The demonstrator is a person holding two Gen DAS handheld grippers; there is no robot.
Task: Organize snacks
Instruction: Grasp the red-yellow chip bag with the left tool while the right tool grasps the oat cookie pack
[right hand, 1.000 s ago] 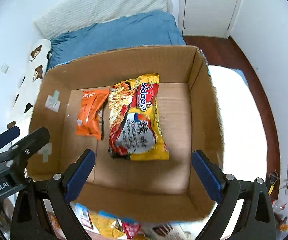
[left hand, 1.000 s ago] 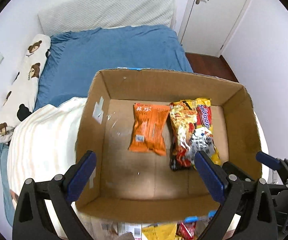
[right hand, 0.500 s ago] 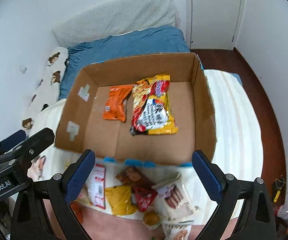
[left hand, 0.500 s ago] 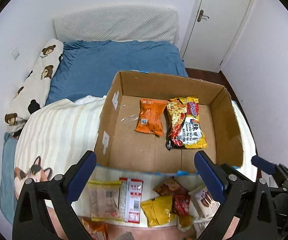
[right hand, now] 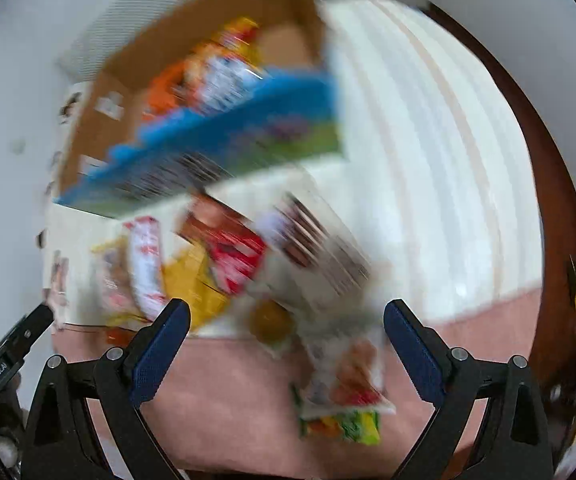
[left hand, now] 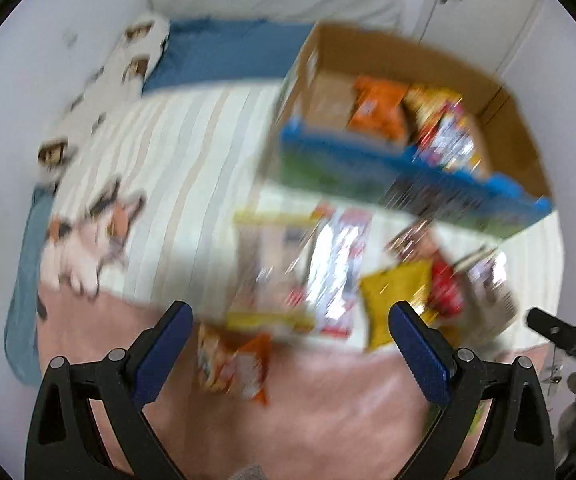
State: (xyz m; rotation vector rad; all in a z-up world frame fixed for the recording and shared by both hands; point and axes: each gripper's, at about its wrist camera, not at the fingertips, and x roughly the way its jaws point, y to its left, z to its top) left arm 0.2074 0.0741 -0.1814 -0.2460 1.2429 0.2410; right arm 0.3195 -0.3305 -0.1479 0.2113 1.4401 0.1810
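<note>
Both views are motion-blurred. A cardboard box (left hand: 500, 120) with a blue printed front wall sits on the bed and holds an orange packet (left hand: 376, 108) and a yellow-red noodle pack (left hand: 444, 128). The box also shows in the right wrist view (right hand: 216, 12). Several loose snack packets lie in front of the box: a yellow one (left hand: 392, 296), a silver-red one (left hand: 340, 264), an orange one (left hand: 232, 364). My left gripper (left hand: 290, 348) is open and empty above the orange packet. My right gripper (right hand: 286, 344) is open and empty above a white packet (right hand: 344, 384).
A striped cream blanket (left hand: 176, 152) and pink cover (left hand: 328, 412) lie under the snacks. A blue sheet (left hand: 224, 52) and bear-print pillow (left hand: 128, 64) lie beyond. White wall and door (left hand: 476, 12) stand at the back; dark wood floor (right hand: 544, 184) is on the right.
Both grippers have pulled back and down from over the box, which now sits farther away. The loose packets on the blanket have come into view below the open fingers.
</note>
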